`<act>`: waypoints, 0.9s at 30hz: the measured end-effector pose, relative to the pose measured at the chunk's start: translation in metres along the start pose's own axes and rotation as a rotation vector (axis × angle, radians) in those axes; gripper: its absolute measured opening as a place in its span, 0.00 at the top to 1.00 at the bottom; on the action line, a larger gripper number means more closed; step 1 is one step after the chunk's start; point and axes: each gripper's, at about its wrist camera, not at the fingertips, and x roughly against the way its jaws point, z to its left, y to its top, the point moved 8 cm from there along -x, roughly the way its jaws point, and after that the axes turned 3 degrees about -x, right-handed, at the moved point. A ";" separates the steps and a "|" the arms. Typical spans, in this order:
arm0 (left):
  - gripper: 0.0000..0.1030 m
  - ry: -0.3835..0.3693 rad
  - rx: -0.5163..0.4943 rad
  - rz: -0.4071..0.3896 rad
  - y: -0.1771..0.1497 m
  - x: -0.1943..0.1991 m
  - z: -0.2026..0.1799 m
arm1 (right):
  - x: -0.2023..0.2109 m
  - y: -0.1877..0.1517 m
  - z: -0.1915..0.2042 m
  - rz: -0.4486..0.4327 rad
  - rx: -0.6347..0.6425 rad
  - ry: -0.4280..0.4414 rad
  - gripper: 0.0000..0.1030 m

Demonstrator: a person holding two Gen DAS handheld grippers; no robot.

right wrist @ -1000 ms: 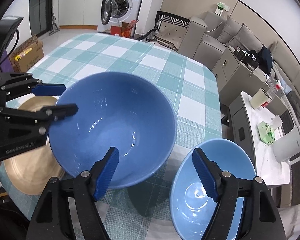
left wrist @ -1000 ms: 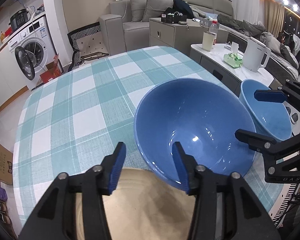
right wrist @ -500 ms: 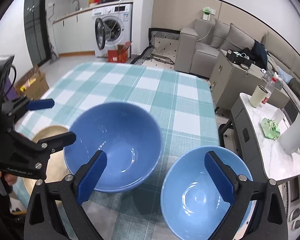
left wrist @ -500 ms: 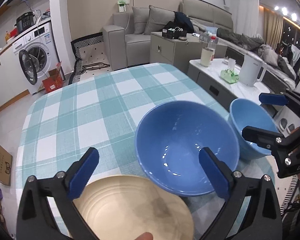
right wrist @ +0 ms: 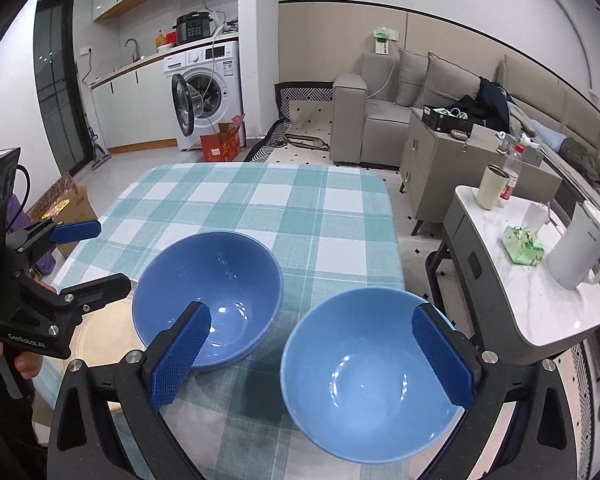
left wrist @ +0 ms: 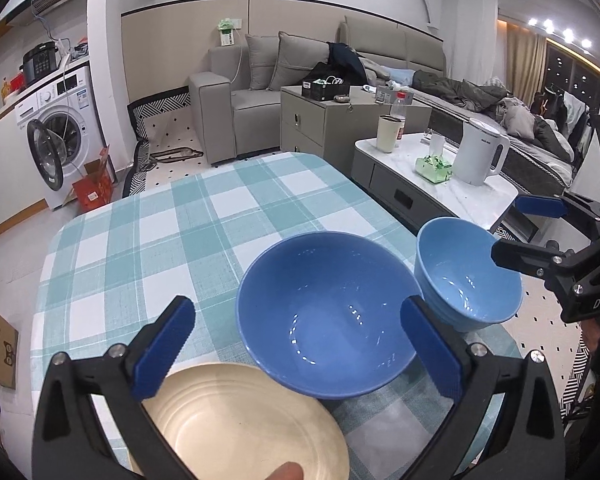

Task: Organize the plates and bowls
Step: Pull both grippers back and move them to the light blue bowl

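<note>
A dark blue bowl (left wrist: 324,312) (right wrist: 208,292) stands upright on the checked tablecloth. A smaller light blue bowl (left wrist: 468,276) (right wrist: 364,376) sits close to its right, near the table edge. A beige plate (left wrist: 236,420) (right wrist: 100,340) lies at the dark bowl's near left. My left gripper (left wrist: 296,306) (right wrist: 106,254) hangs open above the plate and the dark bowl, touching neither. Wide open too, my right gripper (right wrist: 311,310) (left wrist: 508,228) hovers over the light bowl with nothing held.
The table (left wrist: 160,240) is covered in teal and white checks, with its right edge just past the light bowl. A side cabinet (right wrist: 540,300) carrying a white kettle (right wrist: 580,248) stands close on the right. A person's fingertip (left wrist: 288,472) shows at the bottom.
Both grippers opened wide and drew back and up. The left fingers, earlier close about the dark bowl's near rim, are now clear of it. The plate shows more fully.
</note>
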 end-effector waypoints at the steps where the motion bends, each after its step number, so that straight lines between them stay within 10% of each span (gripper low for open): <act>1: 0.00 -0.002 0.000 0.000 0.001 -0.001 -0.002 | 0.003 -0.002 -0.004 0.002 -0.009 -0.002 0.01; 27: 0.00 -0.105 -0.070 0.035 0.027 -0.043 -0.069 | 0.025 -0.050 -0.089 0.014 -0.168 -0.070 0.01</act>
